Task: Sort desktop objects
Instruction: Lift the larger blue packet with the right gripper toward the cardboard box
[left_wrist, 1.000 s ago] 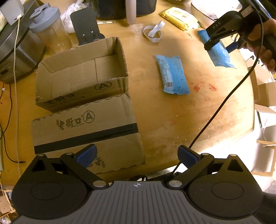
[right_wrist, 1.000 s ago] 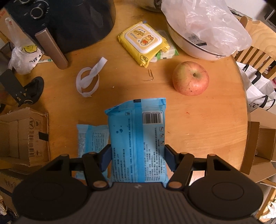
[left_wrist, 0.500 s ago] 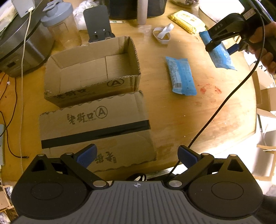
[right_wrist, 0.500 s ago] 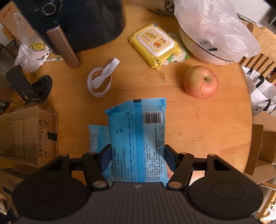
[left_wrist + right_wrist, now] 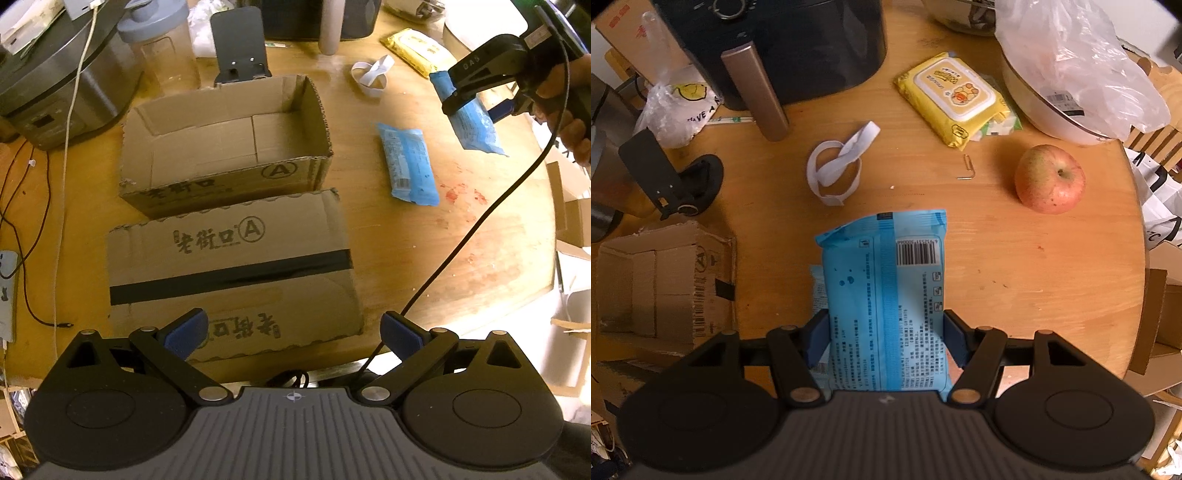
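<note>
While the open cardboard box (image 5: 225,136) serves as the landmark, items are read from left to right. Left of the box stand a steel cooker (image 5: 55,74) and a lidded shaker bottle (image 5: 162,48); trailing cables (image 5: 66,147) run down that side. In front of the box, nearer the camera, lies a flattened carton (image 5: 229,266) with a black tape band. The left gripper (image 5: 293,334) hovers over that carton, its jaws spread wide and holding nothing.

Right of the box, one blue wipes packet (image 5: 408,164) lies flat on the wooden surface (image 5: 461,240). Farther right, and raised above the surface, the right gripper (image 5: 884,343) has its jaws closed on a second blue packet (image 5: 886,295), gripped across its lower half so that the barcode end projects forward unsupported. Beyond the box to the right lie a white strap loop (image 5: 838,170), a yellow wipes pack (image 5: 951,98) and an apple (image 5: 1049,179).

Judged risks: the held packet is soft, so it may sag or slide from the pads during the carry toward the box. Its free end could catch the box's near-right wall and fold instead of dropping in. A low path may sweep the resting packet off its place. The gripper's cable (image 5: 480,229) crosses the surface and could drag across the carton.
</note>
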`<state>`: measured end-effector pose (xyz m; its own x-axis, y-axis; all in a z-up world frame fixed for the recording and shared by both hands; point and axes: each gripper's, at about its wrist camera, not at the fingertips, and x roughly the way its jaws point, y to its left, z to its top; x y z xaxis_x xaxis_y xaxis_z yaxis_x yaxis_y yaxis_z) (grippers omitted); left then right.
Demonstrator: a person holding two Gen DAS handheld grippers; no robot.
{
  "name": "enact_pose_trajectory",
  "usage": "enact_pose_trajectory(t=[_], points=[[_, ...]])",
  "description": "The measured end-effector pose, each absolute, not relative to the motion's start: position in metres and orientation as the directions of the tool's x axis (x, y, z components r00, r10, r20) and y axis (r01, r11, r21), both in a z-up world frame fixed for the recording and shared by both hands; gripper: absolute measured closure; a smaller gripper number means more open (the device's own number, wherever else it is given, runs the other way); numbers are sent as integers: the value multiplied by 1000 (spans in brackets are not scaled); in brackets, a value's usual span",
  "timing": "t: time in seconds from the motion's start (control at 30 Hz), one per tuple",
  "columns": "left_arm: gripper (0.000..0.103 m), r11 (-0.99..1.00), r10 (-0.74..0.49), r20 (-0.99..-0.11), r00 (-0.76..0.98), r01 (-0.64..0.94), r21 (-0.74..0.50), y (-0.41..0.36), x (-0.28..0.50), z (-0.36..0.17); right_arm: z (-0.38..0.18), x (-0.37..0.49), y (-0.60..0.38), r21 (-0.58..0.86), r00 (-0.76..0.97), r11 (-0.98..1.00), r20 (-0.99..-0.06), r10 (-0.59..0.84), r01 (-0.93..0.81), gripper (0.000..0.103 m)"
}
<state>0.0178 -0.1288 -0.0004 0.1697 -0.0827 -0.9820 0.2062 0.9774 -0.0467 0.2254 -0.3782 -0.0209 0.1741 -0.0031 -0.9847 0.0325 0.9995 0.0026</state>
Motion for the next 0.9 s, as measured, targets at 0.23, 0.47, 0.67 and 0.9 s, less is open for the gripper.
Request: enact_pose_trajectory(t=[0.23, 0.47, 0.67, 0.9], points=[[1, 981, -81, -981, 175, 190, -47, -114, 16, 2, -22, 226, -365, 0, 175, 1000, -985, -5, 29, 40], [1, 982, -84, -979, 185, 180, -50, -102, 16, 7, -21, 226, -349, 3, 178, 1000, -984, 0, 17, 40], [1, 984, -83, -979, 186, 173, -51, -93, 16, 8, -23, 227, -339, 5, 177, 1000, -984, 2, 14, 40], [1, 985, -79, -979, 185, 163, -49, -82, 16, 8, -29, 230, -328, 6, 171, 1000, -985, 3, 17, 40]])
